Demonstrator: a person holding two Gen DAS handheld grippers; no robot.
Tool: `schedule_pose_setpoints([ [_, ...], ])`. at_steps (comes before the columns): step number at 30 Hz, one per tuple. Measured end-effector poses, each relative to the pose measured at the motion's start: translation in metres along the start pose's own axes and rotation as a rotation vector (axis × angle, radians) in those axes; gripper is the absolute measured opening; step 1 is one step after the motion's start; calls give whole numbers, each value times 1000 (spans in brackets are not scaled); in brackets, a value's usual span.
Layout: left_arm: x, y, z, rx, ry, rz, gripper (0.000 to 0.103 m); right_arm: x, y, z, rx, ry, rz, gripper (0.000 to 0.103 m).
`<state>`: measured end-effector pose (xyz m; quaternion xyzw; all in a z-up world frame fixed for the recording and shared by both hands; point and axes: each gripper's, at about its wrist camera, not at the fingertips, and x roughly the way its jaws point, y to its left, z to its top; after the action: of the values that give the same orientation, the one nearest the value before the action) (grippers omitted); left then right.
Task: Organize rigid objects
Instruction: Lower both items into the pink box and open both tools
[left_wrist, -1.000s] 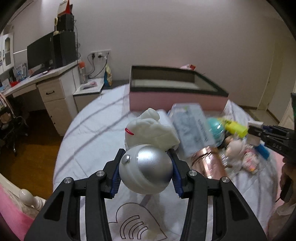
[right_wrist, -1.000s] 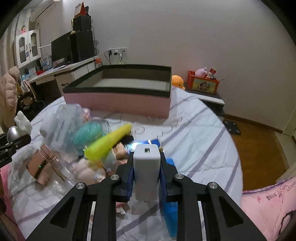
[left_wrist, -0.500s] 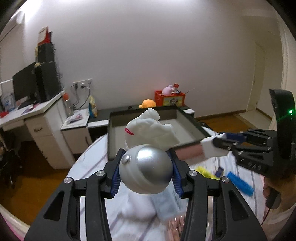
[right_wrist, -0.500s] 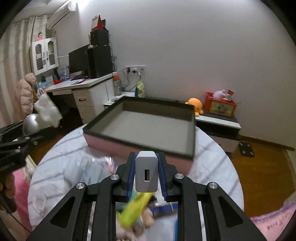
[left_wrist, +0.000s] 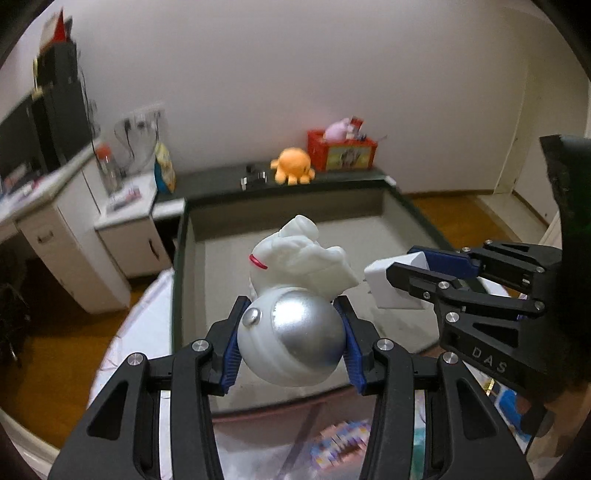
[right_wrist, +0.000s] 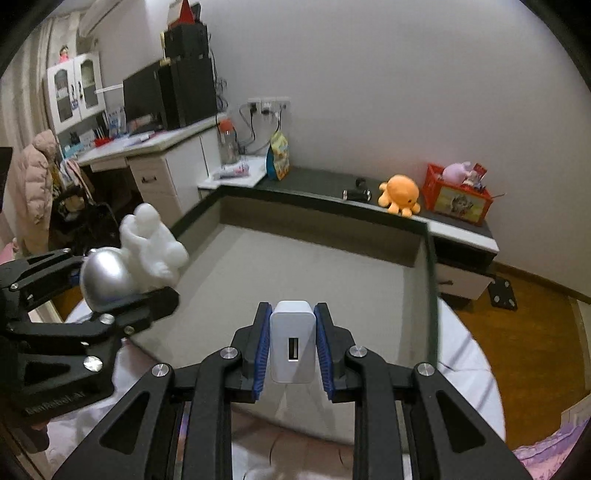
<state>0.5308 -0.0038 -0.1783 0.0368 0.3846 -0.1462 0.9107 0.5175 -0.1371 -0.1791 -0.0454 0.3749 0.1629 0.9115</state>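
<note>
My left gripper (left_wrist: 291, 345) is shut on a white astronaut figure with a silver helmet (left_wrist: 295, 295) and holds it over the near left part of the open box (left_wrist: 221, 236), which has a grey floor, dark rim and pink sides. My right gripper (right_wrist: 291, 341) is shut on a white USB charger (right_wrist: 292, 341) and holds it over the box's near edge (right_wrist: 332, 266). The right gripper with the charger (left_wrist: 391, 284) shows at the right of the left wrist view. The left gripper with the figure (right_wrist: 122, 266) shows at the left of the right wrist view.
The box lies on a bed with a white striped sheet (right_wrist: 465, 369). Blurred small items (left_wrist: 340, 443) lie below the grippers. Behind the box are a low dark shelf with an orange octopus plush (right_wrist: 400, 194) and a red crate (right_wrist: 458, 194), and a desk (right_wrist: 162, 155) at the left.
Both grippers have risen from the pile of items and moved forward over the box, each still holding its object. The box interior now fills the middle of both views.
</note>
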Motion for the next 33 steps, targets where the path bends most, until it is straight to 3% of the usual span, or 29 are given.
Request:
schedule_pose_setpoints([
  [6,35,9,-9,-18,88,25,47,29,7,3,-22,39,-2,24],
  [10,36,11,-6,-21,96,69,48,32,8,6,-33,38,-2,24],
  [15,41,9,-7,10,144,101,70,26,5,-1,-17,31,-9,25],
  [18,38,8,-9,39,141,138,78,24,1,-4,11,40,-21,37],
  [22,22,17,-10,-14,112,97,79,13,-5,-8,48,27,-4,47],
  [25,-7,21,-9,-31,38,106,79,-6,-5,-6,62,-5,7,70],
  [26,-26,22,-8,-39,-20,106,80,-16,-3,-5,58,-22,7,79],
  [28,-56,23,-10,-49,-103,111,83,-34,2,-4,47,-61,-6,82],
  [31,-111,18,-23,-58,-247,122,101,-72,6,-7,60,-136,6,83],
  [33,-140,9,-38,-40,-300,118,103,-103,9,-18,73,-195,11,87],
])
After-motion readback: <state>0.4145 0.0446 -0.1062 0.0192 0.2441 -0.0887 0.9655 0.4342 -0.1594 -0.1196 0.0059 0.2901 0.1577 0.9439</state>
